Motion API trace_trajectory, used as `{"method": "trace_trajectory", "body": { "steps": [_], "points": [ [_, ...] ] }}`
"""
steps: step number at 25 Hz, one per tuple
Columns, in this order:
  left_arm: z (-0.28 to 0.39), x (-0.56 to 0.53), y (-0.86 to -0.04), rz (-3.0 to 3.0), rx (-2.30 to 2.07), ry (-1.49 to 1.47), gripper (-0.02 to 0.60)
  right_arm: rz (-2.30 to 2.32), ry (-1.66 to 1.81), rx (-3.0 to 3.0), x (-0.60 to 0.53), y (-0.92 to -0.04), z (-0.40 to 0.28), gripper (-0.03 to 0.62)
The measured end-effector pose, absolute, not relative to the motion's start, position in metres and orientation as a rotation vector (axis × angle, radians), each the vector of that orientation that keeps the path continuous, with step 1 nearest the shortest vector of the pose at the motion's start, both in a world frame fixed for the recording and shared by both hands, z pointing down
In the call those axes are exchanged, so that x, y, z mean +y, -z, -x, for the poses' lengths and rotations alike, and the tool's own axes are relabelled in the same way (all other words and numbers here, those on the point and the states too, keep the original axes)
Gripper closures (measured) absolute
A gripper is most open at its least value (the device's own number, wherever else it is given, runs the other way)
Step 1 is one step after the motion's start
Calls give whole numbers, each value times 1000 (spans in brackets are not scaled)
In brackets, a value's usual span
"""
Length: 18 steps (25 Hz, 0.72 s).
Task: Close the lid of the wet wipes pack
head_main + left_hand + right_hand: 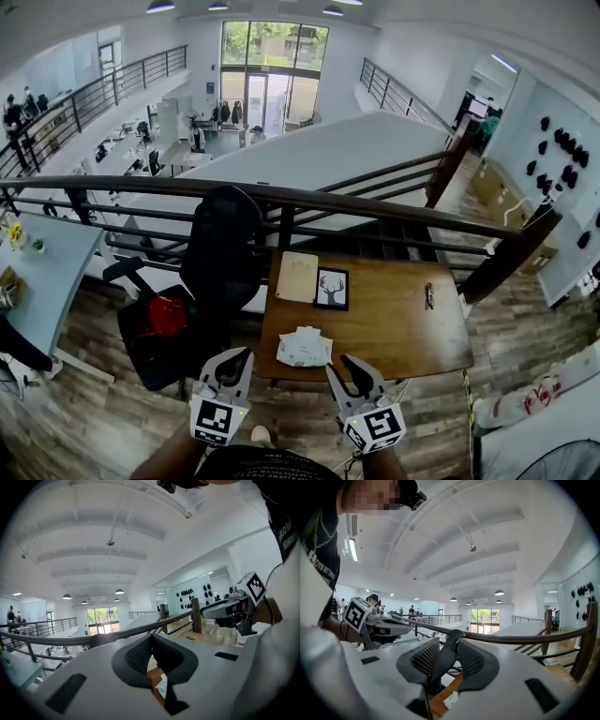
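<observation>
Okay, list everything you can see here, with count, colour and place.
wet wipes pack: one, white, table's near edge
table: one, brown wood, centre
deer picture: one, black frame, table's far side
flat board: one, tan, left of the picture
small object: one, dark, table's right part, unidentifiable
office chair: one, black, left of table
red item: one, on chair seat
railing: one, dark, behind table
left gripper: white, bottom left, empty
right gripper: white, bottom right, empty

Bright, even daylight; heavy fisheye edge distortion.
</observation>
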<state>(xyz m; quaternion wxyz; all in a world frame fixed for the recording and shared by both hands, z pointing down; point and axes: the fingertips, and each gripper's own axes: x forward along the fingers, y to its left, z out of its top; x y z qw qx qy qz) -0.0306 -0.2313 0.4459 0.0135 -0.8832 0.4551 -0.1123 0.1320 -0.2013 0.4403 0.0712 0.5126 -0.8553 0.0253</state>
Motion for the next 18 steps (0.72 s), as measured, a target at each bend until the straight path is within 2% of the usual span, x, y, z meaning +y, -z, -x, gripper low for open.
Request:
{"method": "trace_trajectory", "body": {
  "steps": [18],
  "points": [
    [55,-300,-460,2812,1401,294,554,-1558,-102,-2497,-257,-453,-111,464]
  ]
}}
